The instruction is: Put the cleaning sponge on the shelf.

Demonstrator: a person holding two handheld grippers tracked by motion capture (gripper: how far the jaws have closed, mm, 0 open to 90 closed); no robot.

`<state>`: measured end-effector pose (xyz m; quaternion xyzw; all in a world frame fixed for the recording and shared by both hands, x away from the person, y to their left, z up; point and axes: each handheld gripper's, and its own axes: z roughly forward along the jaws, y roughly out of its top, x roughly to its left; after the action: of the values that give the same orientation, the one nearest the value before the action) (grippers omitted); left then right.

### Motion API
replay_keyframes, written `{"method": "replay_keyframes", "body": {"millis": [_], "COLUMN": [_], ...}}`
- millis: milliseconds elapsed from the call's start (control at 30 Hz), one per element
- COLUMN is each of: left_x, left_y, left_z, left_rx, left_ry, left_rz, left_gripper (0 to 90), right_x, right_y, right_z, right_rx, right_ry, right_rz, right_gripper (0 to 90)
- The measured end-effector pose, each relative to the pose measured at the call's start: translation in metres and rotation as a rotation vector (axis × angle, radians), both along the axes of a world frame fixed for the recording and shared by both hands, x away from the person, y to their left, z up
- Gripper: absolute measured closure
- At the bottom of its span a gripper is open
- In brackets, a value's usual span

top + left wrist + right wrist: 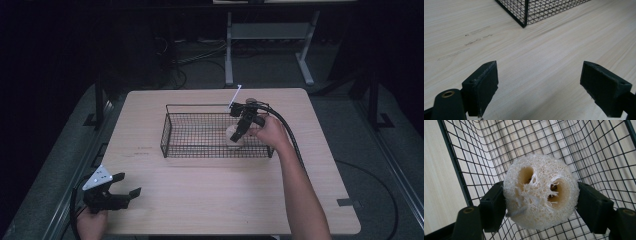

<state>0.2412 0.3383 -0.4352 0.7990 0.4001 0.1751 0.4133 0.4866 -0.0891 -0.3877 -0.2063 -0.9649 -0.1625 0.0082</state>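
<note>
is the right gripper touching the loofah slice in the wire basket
Touching. The right gripper view shows the right gripper with both pads pressed against the sides of the loofah slice, inside the wire basket.

dark lab, cables [192,57], metal frames [270,35]

Wire basket [200,131] (black) on wooden table [210,195]

pale round loofah slice [540,192], holed face showing, inside wire basket [454,165].
</note>
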Motion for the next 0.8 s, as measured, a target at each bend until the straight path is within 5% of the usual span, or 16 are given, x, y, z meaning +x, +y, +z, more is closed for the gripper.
{"method": "replay_keyframes", "body": {"millis": [800], "left_x": [-0.0005], "left_y": [0.0005], "left_z": [0.0004], "left_rx": [-0.005], "left_ry": [-0.001], "left_rz": [0.012], "left_gripper": [13.7], "right_x": [-0.0015], "right_y": [-0.0031], "right_z": [0.0072], "right_rx": [0.019], "right_ry": [0.009], "right_rz": [-0.019], "right_gripper": [20.0]}}
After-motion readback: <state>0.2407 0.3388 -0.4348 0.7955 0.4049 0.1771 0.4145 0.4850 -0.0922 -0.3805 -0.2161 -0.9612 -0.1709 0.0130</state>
